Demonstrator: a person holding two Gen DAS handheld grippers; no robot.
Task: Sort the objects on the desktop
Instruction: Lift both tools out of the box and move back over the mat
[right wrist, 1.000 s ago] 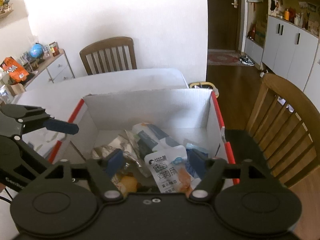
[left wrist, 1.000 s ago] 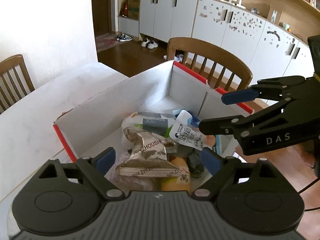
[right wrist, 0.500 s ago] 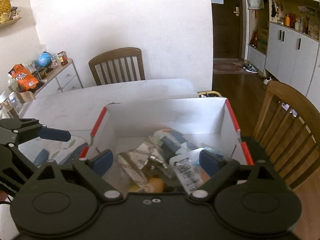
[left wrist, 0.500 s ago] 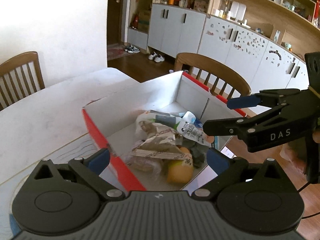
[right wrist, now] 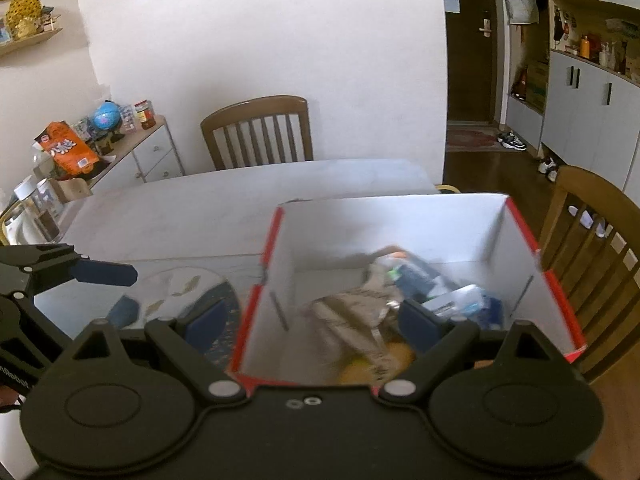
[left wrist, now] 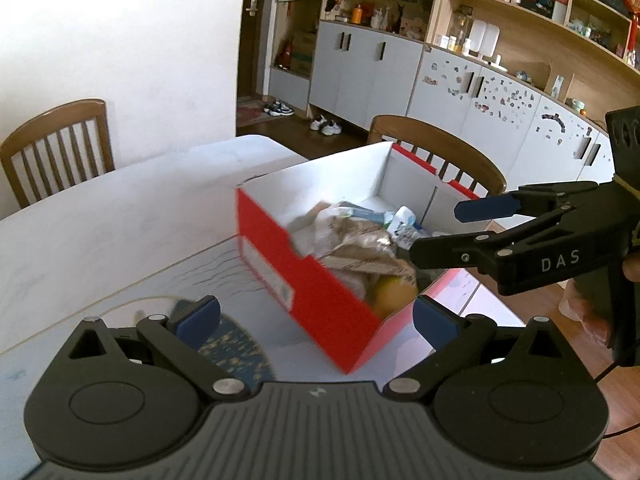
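Red box [left wrist: 308, 280], white inside, sits on white table [left wrist: 120, 216] at the edge nearest a wooden chair [left wrist: 436, 148]; top is open. Contents, piled at the box's near end: crumpled tan/silver wrapper [left wrist: 360, 244], white pouch w/ dark print [left wrist: 404, 228], yellow-orange item [left wrist: 390, 294] at bottom, partly hidden; blur prevents finer ID.

Left gripper [left wrist: 316, 318]: jaws have just been opening & stand wide apart w/ nothing between pads; held short of the box's near corner, above a patterned blue mat [left wrist: 236, 348] on the table.

Right gripper [right wrist: 312, 320]: jaws have just been opening, stand apart, nothing clamped; left finger lies outside the box's left wall, right finger over the contents; no contact visible. In left-wrist view it enters from the right, over the box's far side, one finger above the other.

Second chair [right wrist: 260, 132] stands at table's far side.
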